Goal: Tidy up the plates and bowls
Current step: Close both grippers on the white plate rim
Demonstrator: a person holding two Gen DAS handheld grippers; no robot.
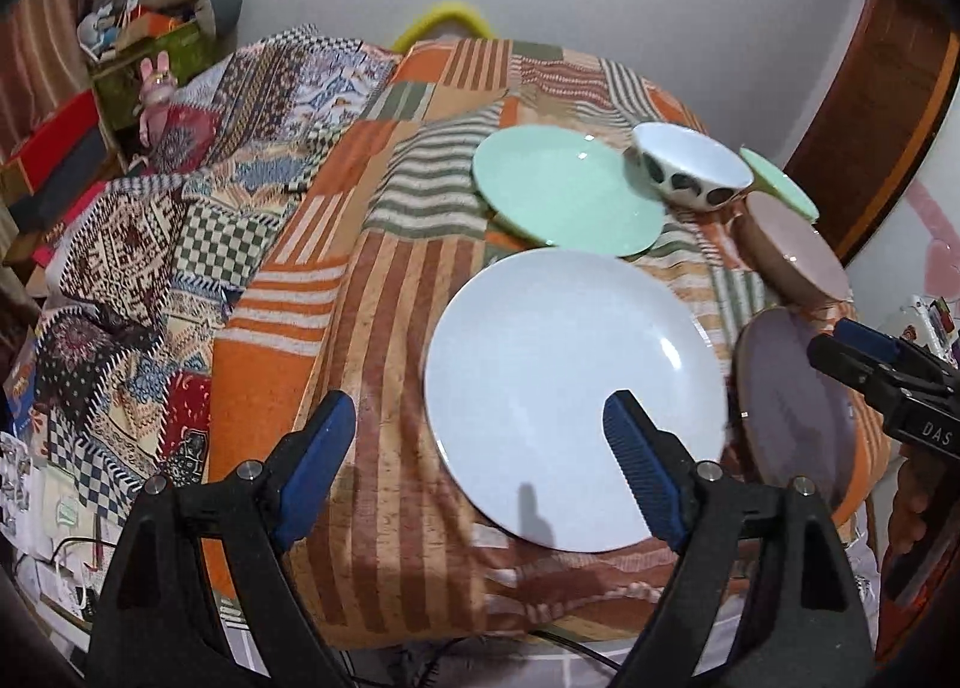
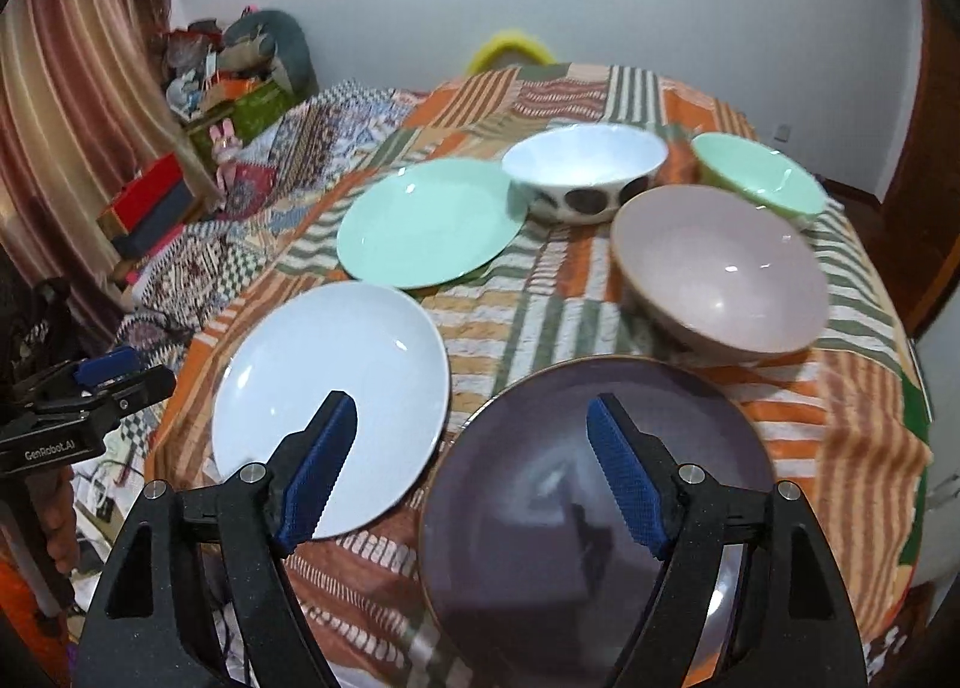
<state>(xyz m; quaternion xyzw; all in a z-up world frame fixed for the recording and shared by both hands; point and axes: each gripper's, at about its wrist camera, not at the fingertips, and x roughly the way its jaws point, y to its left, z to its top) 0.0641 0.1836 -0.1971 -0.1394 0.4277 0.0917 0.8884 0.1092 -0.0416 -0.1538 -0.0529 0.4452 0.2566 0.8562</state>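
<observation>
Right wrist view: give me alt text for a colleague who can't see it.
The open right gripper hovers empty over a dark purple plate at the near edge of a patchwork-cloth table, a white plate beside it. Behind sit a mint green plate, a white spotted bowl, a pink-beige bowl and a mint green bowl.

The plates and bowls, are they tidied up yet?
Not yet. Nothing is stacked: white plate, green plate, purple plate and three bowls all sit apart. Both hand-held grippers are open and empty, left by the white plate, right over the purple one.
</observation>
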